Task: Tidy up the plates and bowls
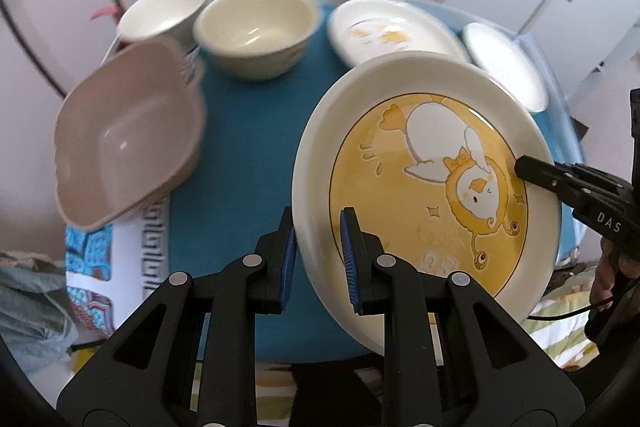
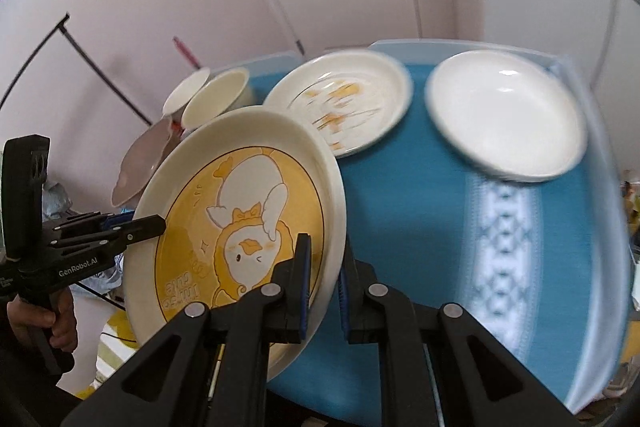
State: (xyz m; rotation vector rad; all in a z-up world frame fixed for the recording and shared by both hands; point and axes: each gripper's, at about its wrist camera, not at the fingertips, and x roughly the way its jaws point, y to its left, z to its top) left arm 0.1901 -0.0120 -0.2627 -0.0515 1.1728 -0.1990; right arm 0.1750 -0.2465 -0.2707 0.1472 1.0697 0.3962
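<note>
— Any lettering you can read from where you sit?

— I read "DAS" in white on the black body of the right gripper (image 1: 538, 173), seen from my left wrist camera. From the right wrist camera, the left gripper (image 2: 150, 225) says "GenRobot.AI" along its side.

— And the duck plate (image 2: 240, 227)?

— Upside-down orange writing near its lower rim; I make out "cute", the word beside it is unclear.

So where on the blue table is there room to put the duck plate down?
The widest bare patch of blue tablecloth lies in the middle, between the tan bowl, the cream bowl and the held duck plate. The near right side with the white patterned stripe, below the plain white plate, is free too. The back edge is crowded with bowls and plates.
</note>
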